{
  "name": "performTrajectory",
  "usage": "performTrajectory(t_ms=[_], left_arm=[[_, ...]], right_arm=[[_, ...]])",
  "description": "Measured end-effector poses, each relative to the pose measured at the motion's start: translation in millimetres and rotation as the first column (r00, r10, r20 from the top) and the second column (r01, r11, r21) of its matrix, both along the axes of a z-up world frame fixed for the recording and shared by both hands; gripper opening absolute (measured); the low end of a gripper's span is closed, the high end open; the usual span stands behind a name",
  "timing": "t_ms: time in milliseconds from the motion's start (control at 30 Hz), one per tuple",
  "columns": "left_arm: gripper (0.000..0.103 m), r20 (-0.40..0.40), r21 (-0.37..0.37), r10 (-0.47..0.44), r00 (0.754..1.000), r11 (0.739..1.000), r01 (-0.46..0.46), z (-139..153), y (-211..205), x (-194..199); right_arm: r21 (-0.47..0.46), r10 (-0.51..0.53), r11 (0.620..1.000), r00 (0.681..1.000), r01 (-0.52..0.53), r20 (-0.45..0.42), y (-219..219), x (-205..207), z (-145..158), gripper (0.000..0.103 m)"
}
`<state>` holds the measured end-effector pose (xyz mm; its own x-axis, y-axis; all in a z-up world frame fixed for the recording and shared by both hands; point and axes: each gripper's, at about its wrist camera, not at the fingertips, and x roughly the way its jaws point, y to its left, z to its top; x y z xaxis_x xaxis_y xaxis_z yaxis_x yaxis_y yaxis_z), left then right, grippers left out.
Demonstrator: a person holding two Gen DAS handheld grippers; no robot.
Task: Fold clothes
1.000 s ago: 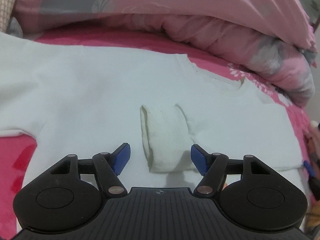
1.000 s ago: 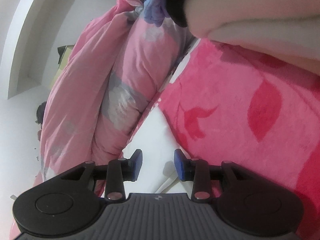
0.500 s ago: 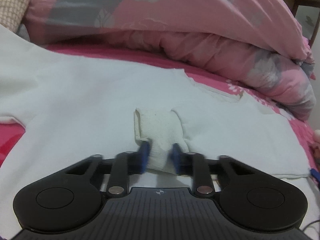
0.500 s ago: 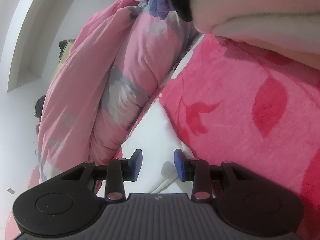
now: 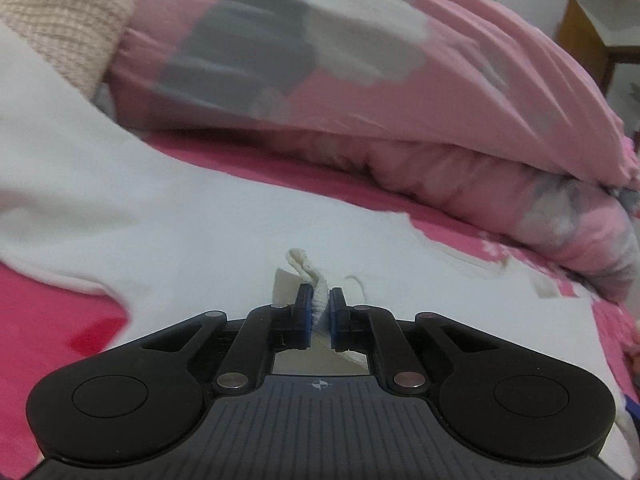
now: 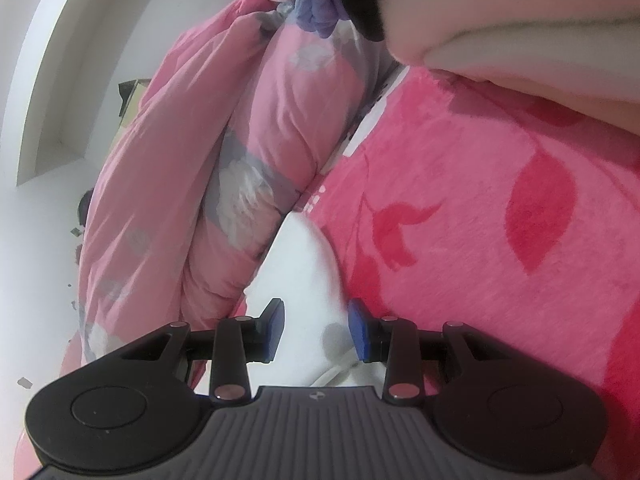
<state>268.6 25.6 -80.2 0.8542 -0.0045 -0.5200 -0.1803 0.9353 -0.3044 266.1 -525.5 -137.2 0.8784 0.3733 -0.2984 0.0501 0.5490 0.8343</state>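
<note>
My left gripper sits over the sweater, which lies spread on the bed; its cuff stands between the jaws. Behind the sweater the rolled duvet runs across the bed. My right gripper hovers over the sweater's edge, duvet to its left.

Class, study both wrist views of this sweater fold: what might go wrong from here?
1. The left gripper pinches only the sleeve cuff; lifted, it may slip out.
2. The right gripper is open above the white sweater, so the body may drag.
3. The pink quilt lies close and could snag.
</note>
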Motion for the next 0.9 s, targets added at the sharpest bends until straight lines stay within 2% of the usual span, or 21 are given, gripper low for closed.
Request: performTrajectory(t_ms=[267,367,433,467,500,567,633,700,733,767,800,900], left_arm=[[0.006,-0.034,0.044,0.066,0.997,0.997,-0.065,-8,24,-4],[0.008,-0.098,0.041,0.031,0.995,0.999,-0.028,-15,28,1],[0.012,-0.095,0.024,0.021,0.995,1.000,-0.019,-15,33,-3],[0.020,-0.090,0.012,0.018,0.996,1.000,-0.017,-13,36,-4],[0.034,-0.085,-0.001,0.014,0.996,1.000,-0.014,-11,38,-4],[0.044,-0.090,-0.007,0.016,0.996,1.000,-0.017,-9,40,0],[0.044,-0.112,0.014,0.008,0.994,1.000,-0.006,-10,39,9],[0.042,-0.129,0.057,0.003,0.992,0.998,0.004,-14,34,19],[0.037,-0.134,0.082,0.004,0.991,0.997,0.007,-16,31,24],[0.020,-0.129,0.113,0.009,0.992,0.994,0.005,-17,29,26],[0.008,-0.121,0.117,0.012,0.993,0.993,0.002,-17,28,27],[0.005,-0.087,0.108,0.053,0.995,0.993,-0.043,-16,30,23]], right_arm=[[-0.023,0.016,1.000,1.000,-0.016,-0.009,3,2,1,0.038],[-0.031,0.021,0.999,1.000,-0.022,-0.011,5,2,1,0.039],[-0.033,0.023,0.999,1.000,-0.023,-0.012,5,2,1,0.039],[-0.033,0.023,0.999,1.000,-0.024,-0.012,5,2,1,0.039],[-0.032,0.023,0.999,1.000,-0.024,-0.013,5,2,1,0.039],[-0.031,0.023,0.999,1.000,-0.024,-0.014,5,2,1,0.039],[-0.033,0.025,0.999,1.000,-0.025,-0.014,5,2,1,0.039],[-0.035,0.026,0.999,1.000,-0.026,-0.014,5,2,2,0.039],[-0.036,0.026,0.999,1.000,-0.027,-0.014,5,2,2,0.039],[-0.035,0.026,0.999,1.000,-0.027,-0.013,5,2,1,0.039],[-0.035,0.026,0.999,1.000,-0.027,-0.013,5,2,1,0.039],[-0.039,0.027,0.999,1.000,-0.028,-0.015,5,2,2,0.039]])
